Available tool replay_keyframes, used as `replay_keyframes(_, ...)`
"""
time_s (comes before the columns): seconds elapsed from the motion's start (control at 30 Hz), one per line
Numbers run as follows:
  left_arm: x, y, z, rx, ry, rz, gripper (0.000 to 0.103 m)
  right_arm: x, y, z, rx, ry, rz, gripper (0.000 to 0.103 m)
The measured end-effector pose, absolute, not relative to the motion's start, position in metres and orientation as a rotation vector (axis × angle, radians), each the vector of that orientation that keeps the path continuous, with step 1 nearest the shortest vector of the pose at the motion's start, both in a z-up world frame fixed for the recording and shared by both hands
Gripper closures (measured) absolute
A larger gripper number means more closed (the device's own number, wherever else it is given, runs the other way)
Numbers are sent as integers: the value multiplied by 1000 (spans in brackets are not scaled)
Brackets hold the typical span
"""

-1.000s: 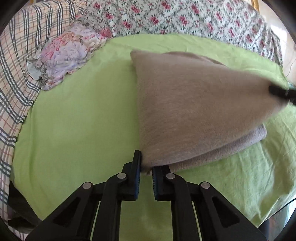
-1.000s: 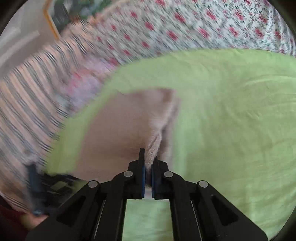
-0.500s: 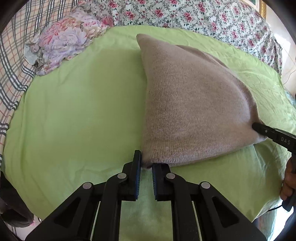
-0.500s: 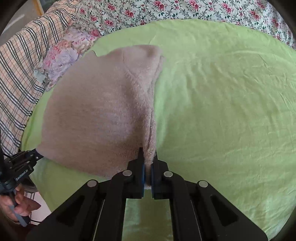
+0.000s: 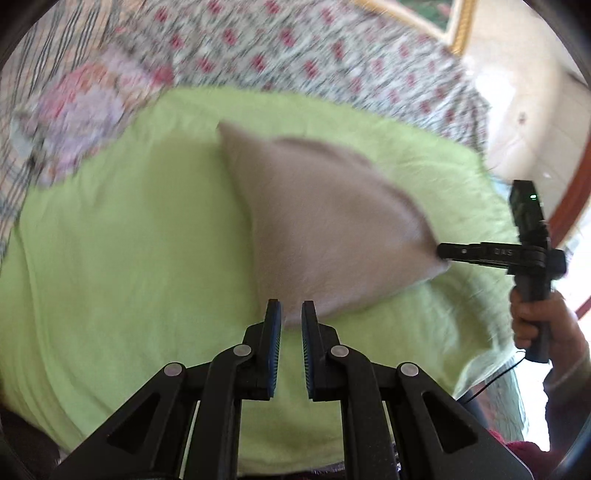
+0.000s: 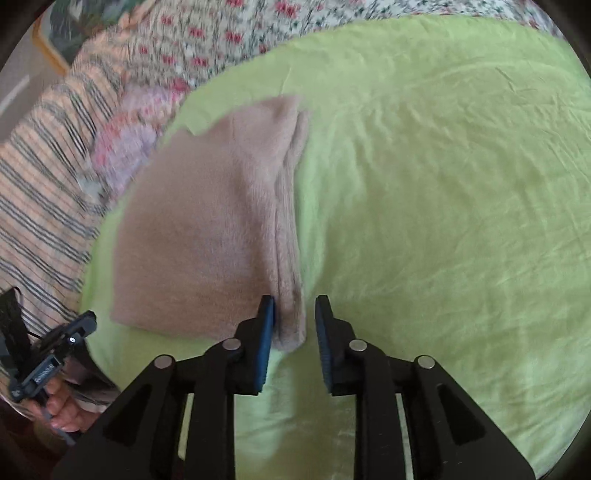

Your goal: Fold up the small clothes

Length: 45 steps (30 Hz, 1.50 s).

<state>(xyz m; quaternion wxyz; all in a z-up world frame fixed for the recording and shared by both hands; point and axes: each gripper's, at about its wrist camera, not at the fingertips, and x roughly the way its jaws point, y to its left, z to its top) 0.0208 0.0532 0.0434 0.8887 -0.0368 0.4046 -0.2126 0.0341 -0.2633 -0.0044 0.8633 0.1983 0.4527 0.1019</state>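
A beige knit sweater [image 5: 325, 221] lies folded on the lime green sheet [image 5: 129, 258]. My left gripper [image 5: 291, 306] has its jaws nearly together, and the sweater's near left corner sits between the tips. In the right wrist view the left gripper [image 6: 88, 319] is at the sweater's [image 6: 207, 229] lower left corner, blurred. My right gripper [image 6: 294, 306] is opening. The sweater's bunched right edge hangs between its pads, resting against the left pad and clear of the right one. From the left wrist view the right gripper [image 5: 443, 253] is at the sweater's right corner.
A crumpled floral garment [image 5: 85, 110] lies at the sheet's far left edge, beside a plaid blanket [image 6: 37, 192]. A flowered bedspread [image 5: 295, 48] runs along the back. A gold picture frame [image 5: 458, 33] hangs on the wall. A hand [image 5: 535, 317] grips the right handle.
The right jaws have parted off the sweater's edge, which they pinched before. The left gripper has risen and tipped up, so more of the wall shows. The sweater has come down onto the sheet.
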Motion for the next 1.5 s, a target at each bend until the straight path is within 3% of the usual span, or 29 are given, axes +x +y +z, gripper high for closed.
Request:
replay_keyframes(0.2,60,28,58,-118,760,-589,93,82,-243,34,440,816,304,78)
replay_keyframes(0.4,84,-2,0,-82,950,-582,95,146,-209,-5,361,971,309,78)
replay_keyframes(0.47,84,-3,-21,-107,987,-574,95,157,-210,-19,341,988,292,85)
replay_keyframes(0.53,81,-2,-23,-122,967,-558,95,163,-216,-21,331,972,270,103)
replay_keyframes(0.87,72,-8,-21,-159,974,-525,94,92,-200,12,283,885,334,99)
replay_keyframes(1.0,64,-11,-21,-152,970,-516,94,62,-210,-21,183,959,174,99)
replay_keyframes(1.1,60,-12,-21,-145,968,-514,93,52,-232,-41,302,925,177,100)
replay_keyframes(1.5,47,-8,-19,-135,945,-480,90,42,-231,-38,328,907,164,99)
